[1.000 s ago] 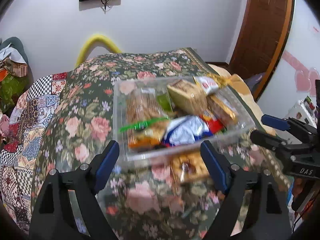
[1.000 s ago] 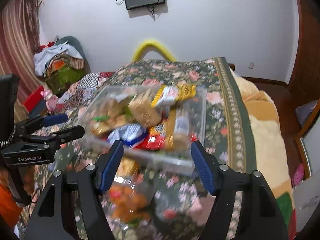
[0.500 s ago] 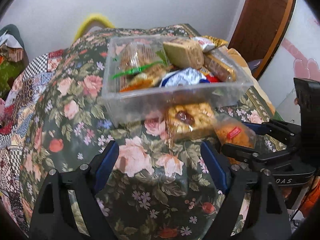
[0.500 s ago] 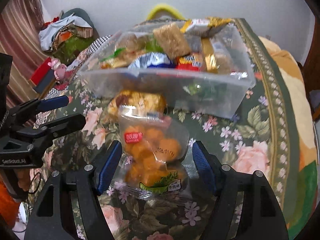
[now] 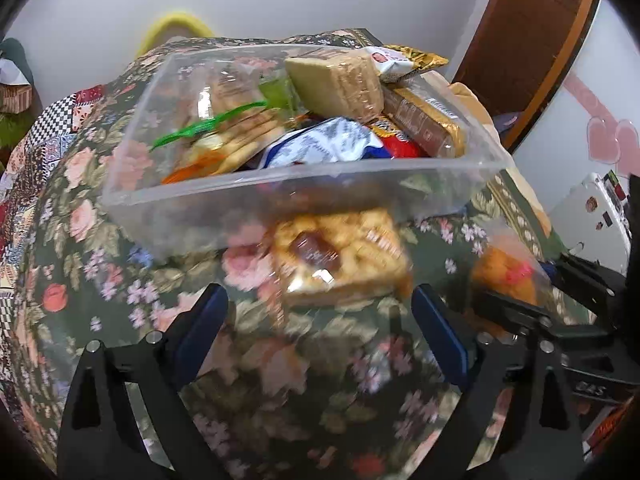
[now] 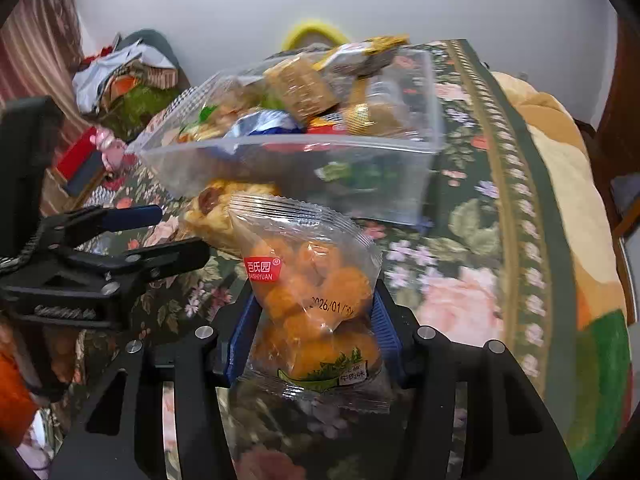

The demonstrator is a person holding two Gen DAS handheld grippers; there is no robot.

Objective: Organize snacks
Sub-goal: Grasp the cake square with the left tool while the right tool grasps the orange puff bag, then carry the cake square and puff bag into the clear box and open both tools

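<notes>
A clear plastic box (image 5: 280,196) holding several wrapped snacks stands on the floral bedspread (image 5: 80,240); it also shows in the right wrist view (image 6: 320,168). A wrapped pastry (image 5: 340,256) lies in front of the box. My left gripper (image 5: 320,328) is open just before the pastry, jaws on either side. My right gripper (image 6: 316,324) is shut on a clear bag of orange snack balls (image 6: 312,292). The bag shows at the right of the left wrist view (image 5: 504,272).
The bed's cream blanket (image 6: 560,152) runs along the right edge. A pile of clothes (image 6: 128,76) and red items (image 6: 76,156) sit to the left beyond the bed. A wooden door (image 5: 532,40) stands at the far right.
Both grippers moved lower and closer to the box. My right gripper's jaws closed on the orange snack bag. My left gripper advanced toward the pastry and stayed open.
</notes>
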